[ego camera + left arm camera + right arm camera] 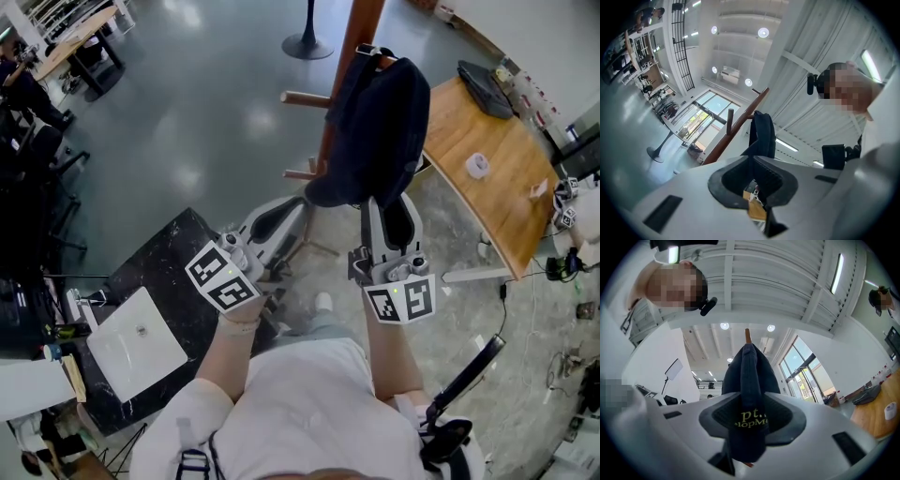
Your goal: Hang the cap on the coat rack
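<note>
A dark navy cap (375, 131) hangs from a peg of the wooden coat rack (352, 56). My right gripper (389, 199) reaches up under it. Seen from the right gripper view, the cap (747, 376) droops from the rack's peg (747, 335), its lettered lower edge lying loose between the parted jaws of the right gripper (751, 420). My left gripper (302, 202) is just left of the cap, jaws apart and empty. From the left gripper view, the cap (761, 133) and slanted rack pole (736, 129) lie beyond the left gripper (752, 180).
A curved wooden table (506, 206) at the right carries a tape roll (477, 166) and a dark bag (485, 86). A black marble table (159, 272) with a white tray (136, 342) is at lower left. A round-based stand (307, 42) is behind the rack.
</note>
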`<state>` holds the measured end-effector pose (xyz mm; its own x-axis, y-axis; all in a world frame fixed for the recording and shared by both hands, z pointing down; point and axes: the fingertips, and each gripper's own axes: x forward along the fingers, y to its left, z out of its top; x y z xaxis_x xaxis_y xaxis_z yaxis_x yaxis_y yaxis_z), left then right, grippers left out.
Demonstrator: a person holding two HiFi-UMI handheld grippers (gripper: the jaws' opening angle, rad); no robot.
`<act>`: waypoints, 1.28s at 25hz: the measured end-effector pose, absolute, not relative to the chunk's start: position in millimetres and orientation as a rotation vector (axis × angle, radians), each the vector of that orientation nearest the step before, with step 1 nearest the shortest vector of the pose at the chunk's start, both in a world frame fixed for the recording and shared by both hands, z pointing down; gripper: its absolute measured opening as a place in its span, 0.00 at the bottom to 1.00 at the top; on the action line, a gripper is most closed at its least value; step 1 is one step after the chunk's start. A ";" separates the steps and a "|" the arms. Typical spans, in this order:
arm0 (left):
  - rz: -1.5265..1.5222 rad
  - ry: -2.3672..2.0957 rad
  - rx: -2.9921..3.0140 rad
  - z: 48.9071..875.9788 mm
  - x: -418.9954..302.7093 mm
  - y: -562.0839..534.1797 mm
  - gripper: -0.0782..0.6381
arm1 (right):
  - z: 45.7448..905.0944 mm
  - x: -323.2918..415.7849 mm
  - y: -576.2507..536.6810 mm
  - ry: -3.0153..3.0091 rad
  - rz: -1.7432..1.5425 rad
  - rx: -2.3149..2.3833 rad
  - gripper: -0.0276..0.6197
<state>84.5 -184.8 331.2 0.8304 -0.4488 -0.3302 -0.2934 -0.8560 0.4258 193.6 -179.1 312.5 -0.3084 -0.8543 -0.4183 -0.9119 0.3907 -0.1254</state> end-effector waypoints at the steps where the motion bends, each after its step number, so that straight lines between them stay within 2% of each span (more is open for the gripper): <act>1: -0.599 -0.555 2.650 332.5 85.0 -183.7 0.12 | 314.3 194.1 -177.7 2.235 0.181 -1.524 0.25; 6: -0.572 -0.544 2.641 343.8 88.0 -180.3 0.12 | 342.2 193.9 -177.7 2.264 0.091 -1.560 0.29; 20: -0.510 -0.652 2.545 395.6 63.5 -168.7 0.12 | 421.8 163.0 -171.1 2.382 -0.180 -1.533 0.29; 32: -0.603 -1.030 2.437 411.0 -69.3 -160.3 0.12 | 438.4 23.2 -190.2 2.619 -0.289 -1.173 0.29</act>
<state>-69.3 -160.3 411.0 0.6303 -0.7434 -0.2236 -0.5588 -0.6344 0.5341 23.2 -190.2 438.4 -0.6417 -0.7519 -0.1512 -0.7008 0.6549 -0.2827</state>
